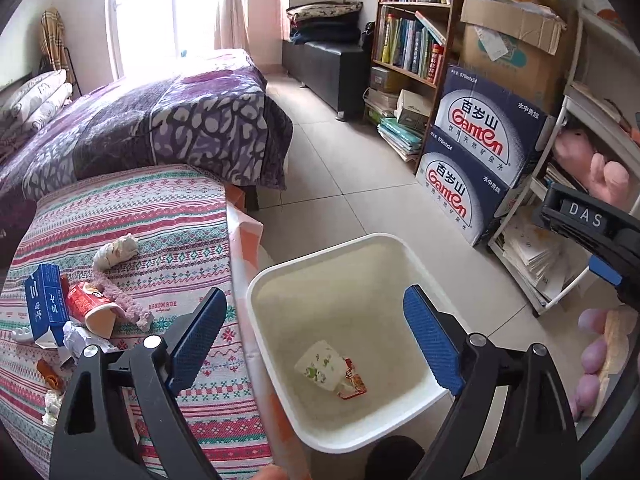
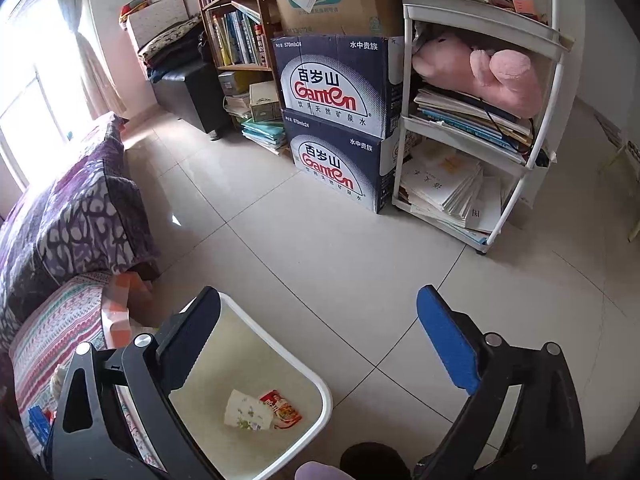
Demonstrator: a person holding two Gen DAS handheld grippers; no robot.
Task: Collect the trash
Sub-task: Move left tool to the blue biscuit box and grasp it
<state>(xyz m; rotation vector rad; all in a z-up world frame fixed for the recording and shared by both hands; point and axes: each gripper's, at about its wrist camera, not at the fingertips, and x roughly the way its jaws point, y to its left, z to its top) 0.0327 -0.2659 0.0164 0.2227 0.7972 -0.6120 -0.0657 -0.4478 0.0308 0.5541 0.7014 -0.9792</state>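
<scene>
A white bin (image 1: 276, 276) stands on the floor beside a table with a striped cloth (image 1: 180, 232). In the bin lie a white paper cup with a green print (image 1: 320, 366) and a red wrapper (image 1: 354, 384). My left gripper (image 1: 314, 292) hangs open above the bin with nothing between its fingers. On the cloth to its left lie a blue carton (image 1: 46, 300), a red paper cup (image 1: 94, 310), crumpled paper (image 1: 78, 340) and a tissue wad (image 1: 116, 250). My right gripper (image 2: 319, 291) is open and holds nothing, over the bin's right rim (image 2: 320, 384) and the floor.
A bed with a purple blanket (image 1: 160, 120) lies behind the table. Two stacked dark blue water cartons (image 2: 340, 128), a bookshelf (image 1: 412, 40) and a white rack with papers and a pink plush toy (image 2: 480, 120) line the right wall. Tiled floor (image 2: 320, 232) lies between.
</scene>
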